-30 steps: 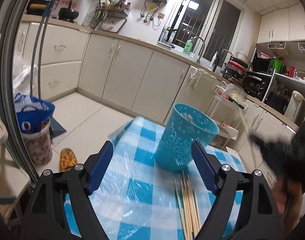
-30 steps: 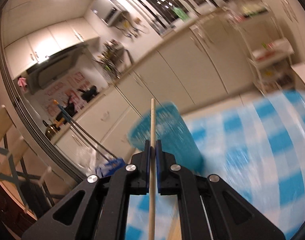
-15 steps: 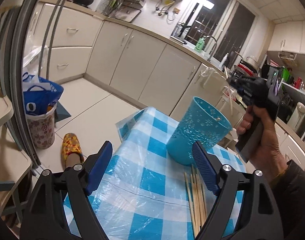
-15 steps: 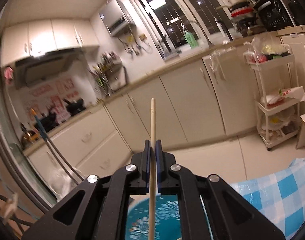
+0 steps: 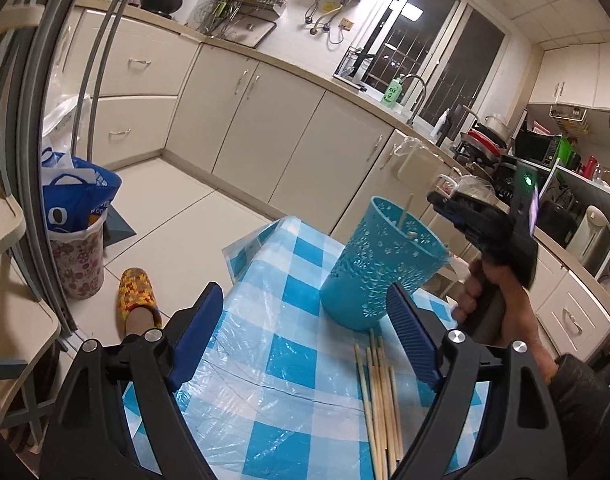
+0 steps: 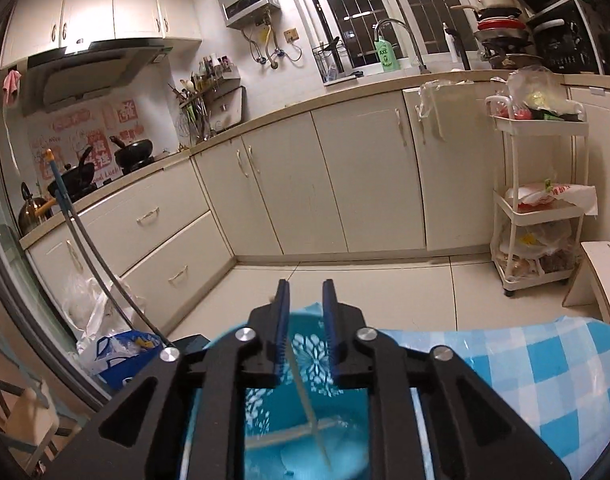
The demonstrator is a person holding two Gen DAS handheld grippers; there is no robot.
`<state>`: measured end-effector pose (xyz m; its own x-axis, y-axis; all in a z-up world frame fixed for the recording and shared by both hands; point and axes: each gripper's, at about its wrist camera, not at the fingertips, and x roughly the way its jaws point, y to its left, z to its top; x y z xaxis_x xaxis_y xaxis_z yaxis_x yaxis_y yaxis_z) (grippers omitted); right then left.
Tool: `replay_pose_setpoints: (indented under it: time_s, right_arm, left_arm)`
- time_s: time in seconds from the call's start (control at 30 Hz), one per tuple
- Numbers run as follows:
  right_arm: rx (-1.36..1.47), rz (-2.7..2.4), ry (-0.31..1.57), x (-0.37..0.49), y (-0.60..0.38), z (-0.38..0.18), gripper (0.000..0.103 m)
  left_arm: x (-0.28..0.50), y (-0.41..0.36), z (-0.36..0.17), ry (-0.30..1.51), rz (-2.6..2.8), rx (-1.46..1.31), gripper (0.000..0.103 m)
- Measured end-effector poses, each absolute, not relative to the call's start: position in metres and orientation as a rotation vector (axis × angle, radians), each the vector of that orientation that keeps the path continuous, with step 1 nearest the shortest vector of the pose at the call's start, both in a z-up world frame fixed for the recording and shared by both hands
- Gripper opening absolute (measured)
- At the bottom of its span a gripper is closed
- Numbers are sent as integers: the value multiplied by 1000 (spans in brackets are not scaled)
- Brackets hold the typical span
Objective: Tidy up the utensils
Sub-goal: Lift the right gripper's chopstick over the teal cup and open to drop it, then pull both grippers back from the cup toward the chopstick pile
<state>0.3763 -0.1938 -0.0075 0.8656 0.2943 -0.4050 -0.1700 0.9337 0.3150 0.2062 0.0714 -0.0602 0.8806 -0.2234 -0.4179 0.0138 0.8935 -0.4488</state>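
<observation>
Our left tool (image 5: 301, 336) hangs with its jaws spread wide and nothing between them, just above the near end of the checked surface (image 5: 265, 364). The bundle of chopsticks (image 5: 379, 400) lies right under and slightly right of it, long axes running away from us toward the blue cup (image 5: 379, 264), tips nearly touching the cup's foot. So we judge the next pick belongs to whichever tool comes down along that line, with jaws set across the sticks, not along them (the left is plainly nearer at present).

Farther out, our right tool (image 6: 305, 320) is poised over the cup's mouth (image 6: 305, 412), its jaws opening; one chopstick (image 6: 305, 392) slants down between them into the cup, no longer pinched as far as we can see, and another lies across the bottom. In the left view the right hand (image 5: 493, 300) sits beside the cup's rim, well behind the bundle.
</observation>
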Motion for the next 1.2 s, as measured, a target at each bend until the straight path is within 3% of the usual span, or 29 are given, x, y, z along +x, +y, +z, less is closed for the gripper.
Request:
replay_pose_setpoints:
  time_s: [0.23, 0.57, 1.2]
  right_arm:
    - [339, 209, 502, 264, -226, -22, 40]
    - [353, 77, 642, 109, -248, -68, 40]
    - [331, 131, 655, 84, -226, -56, 41]
  left_arm:
    - [180, 65, -47, 473, -151, -426, 87]
    - [129, 39, -29, 462, -198, -321, 94]
    - [94, 28, -8, 473, -163, -199, 95]
